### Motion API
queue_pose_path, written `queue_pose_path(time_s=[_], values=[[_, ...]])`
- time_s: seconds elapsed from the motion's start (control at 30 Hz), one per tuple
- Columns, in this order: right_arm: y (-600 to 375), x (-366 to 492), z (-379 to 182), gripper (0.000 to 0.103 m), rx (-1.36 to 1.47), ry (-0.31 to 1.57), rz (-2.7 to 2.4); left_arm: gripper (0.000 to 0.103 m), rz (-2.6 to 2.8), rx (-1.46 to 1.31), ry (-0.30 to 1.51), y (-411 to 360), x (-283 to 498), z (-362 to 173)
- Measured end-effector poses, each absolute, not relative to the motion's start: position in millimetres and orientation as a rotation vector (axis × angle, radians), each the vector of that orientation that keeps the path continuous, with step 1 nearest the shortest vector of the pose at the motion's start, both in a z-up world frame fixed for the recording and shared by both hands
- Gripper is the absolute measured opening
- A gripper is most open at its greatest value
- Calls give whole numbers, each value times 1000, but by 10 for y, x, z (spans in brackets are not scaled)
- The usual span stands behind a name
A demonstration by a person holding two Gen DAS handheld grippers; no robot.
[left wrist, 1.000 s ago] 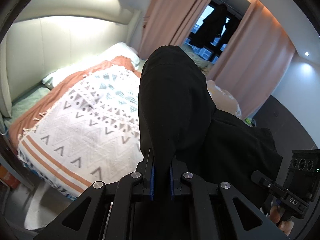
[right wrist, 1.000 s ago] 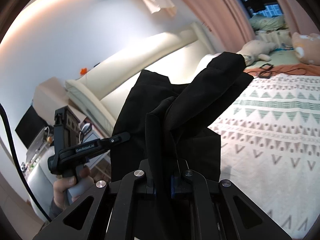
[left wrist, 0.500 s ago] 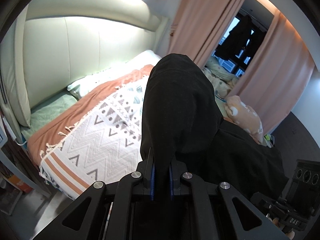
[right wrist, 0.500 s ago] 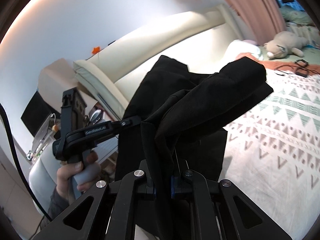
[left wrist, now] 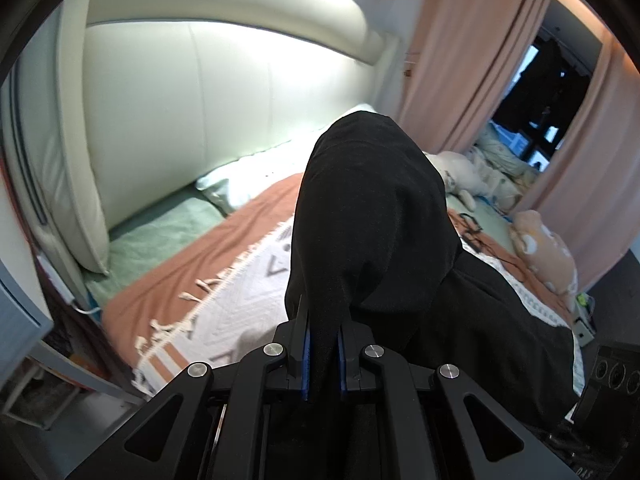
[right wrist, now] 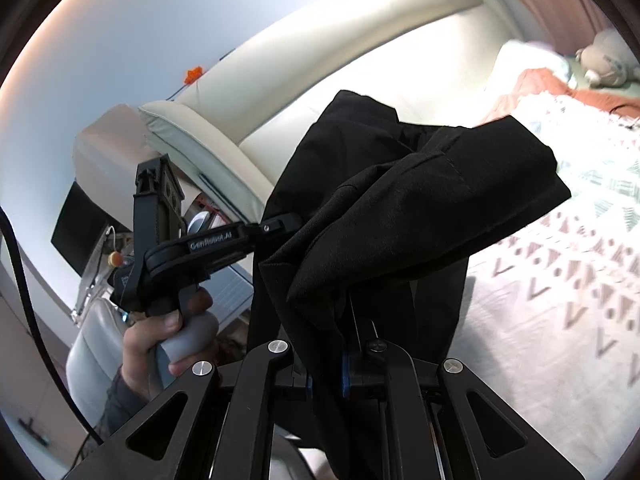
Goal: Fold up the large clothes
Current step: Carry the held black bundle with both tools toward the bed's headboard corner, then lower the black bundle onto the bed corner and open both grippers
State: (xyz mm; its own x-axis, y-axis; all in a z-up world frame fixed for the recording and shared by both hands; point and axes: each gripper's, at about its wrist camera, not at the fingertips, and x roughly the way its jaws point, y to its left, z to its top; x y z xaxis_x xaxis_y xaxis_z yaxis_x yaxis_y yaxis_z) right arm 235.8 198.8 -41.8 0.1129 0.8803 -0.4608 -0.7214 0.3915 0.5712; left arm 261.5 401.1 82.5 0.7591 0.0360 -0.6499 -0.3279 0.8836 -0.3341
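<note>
A large black garment [left wrist: 372, 216] hangs in the air between both grippers, above the near side of the bed. My left gripper [left wrist: 323, 354] is shut on one bunched edge of it, and the cloth drapes over the fingers. My right gripper [right wrist: 326, 376] is shut on another edge of the black garment [right wrist: 400, 208]. The left gripper also shows in the right wrist view [right wrist: 280, 226], held in a hand, its tips buried in the cloth.
The bed carries a white patterned blanket [left wrist: 240, 304] over an orange cover [left wrist: 224, 252], with a cream padded headboard [left wrist: 224, 104] behind. Plush toys [left wrist: 548, 256] lie at the far side by pink curtains [left wrist: 452, 56]. A bedside unit [right wrist: 104, 216] stands left.
Both grippers have swung with the garment toward the headboard end of the bed. The garment's folded flap has spread wider in the right wrist view. Both grips are unchanged.
</note>
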Motion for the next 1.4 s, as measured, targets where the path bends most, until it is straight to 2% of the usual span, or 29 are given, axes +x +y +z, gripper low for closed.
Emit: queue_pose_path(time_s=[0.4, 0.77, 0.8, 0.87, 0.97, 1.0, 1.07, 1.2, 1.4], values=[[2619, 2707, -1075, 10, 415, 990, 1320, 8, 361, -316, 766, 4570, 3091, 703], [2649, 3361, -1854, 10, 532, 1090, 1249, 11, 479, -271, 832, 4934, 3798, 222], [2665, 3425, -1909, 10, 528, 1097, 1239, 14, 495, -273, 842, 4966, 3859, 154], [2725, 3584, -2063, 10, 491, 1106, 1207, 28, 555, -267, 859, 5020, 3947, 43], [2766, 3794, -2422, 11, 474, 1181, 1097, 55, 623, -239, 850, 5075, 3962, -82], [2794, 3864, -2606, 17, 464, 1231, 1059, 71, 637, -253, 853, 5102, 3930, -135], [2829, 3900, -2858, 25, 405, 1309, 988, 73, 649, -276, 844, 5102, 3815, -213], [2739, 3791, -3029, 44, 451, 1311, 999, 73, 674, -327, 845, 5001, 3451, -333], [2780, 3597, -2932, 44, 376, 1331, 1023, 73, 711, -359, 826, 4568, 2817, -526]])
